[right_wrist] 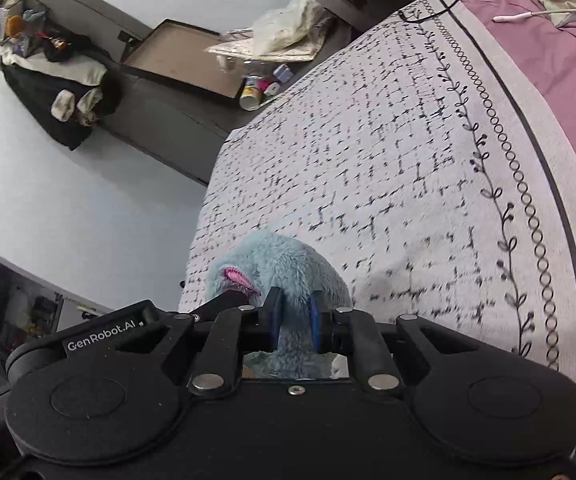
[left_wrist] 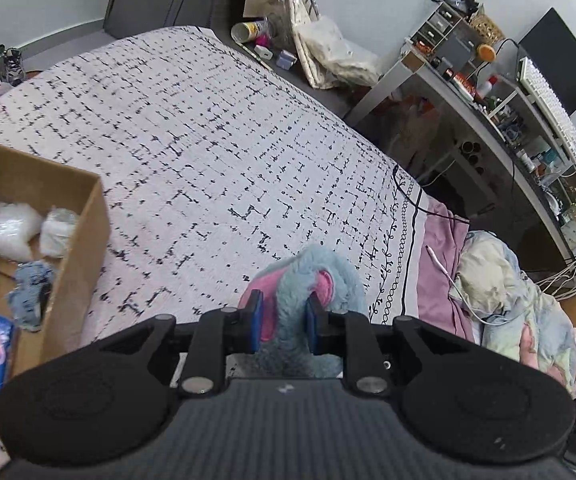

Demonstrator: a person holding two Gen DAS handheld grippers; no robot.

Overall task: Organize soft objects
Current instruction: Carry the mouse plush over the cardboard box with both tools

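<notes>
- Right now my left gripper (left_wrist: pixel 284 320) is clamped on the fluffy blue-and-pink plush toy (left_wrist: pixel 308 280).
- My right gripper (right_wrist: pixel 294 322) pinches the same plush, above the patterned bedspread (left_wrist: pixel 208 140).
- Cardboard box (left_wrist: pixel 84 240) sits at left.

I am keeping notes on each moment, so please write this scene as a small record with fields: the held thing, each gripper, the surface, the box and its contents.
held thing: blue and pink plush toy, fluffy
left gripper: shut on the plush toy
right gripper: shut on the plush toy
surface: bed cover, white with black marks
box: cardboard box at the left of the left wrist view, open
box contents: white plastic bag, denim piece, other soft packs
</notes>
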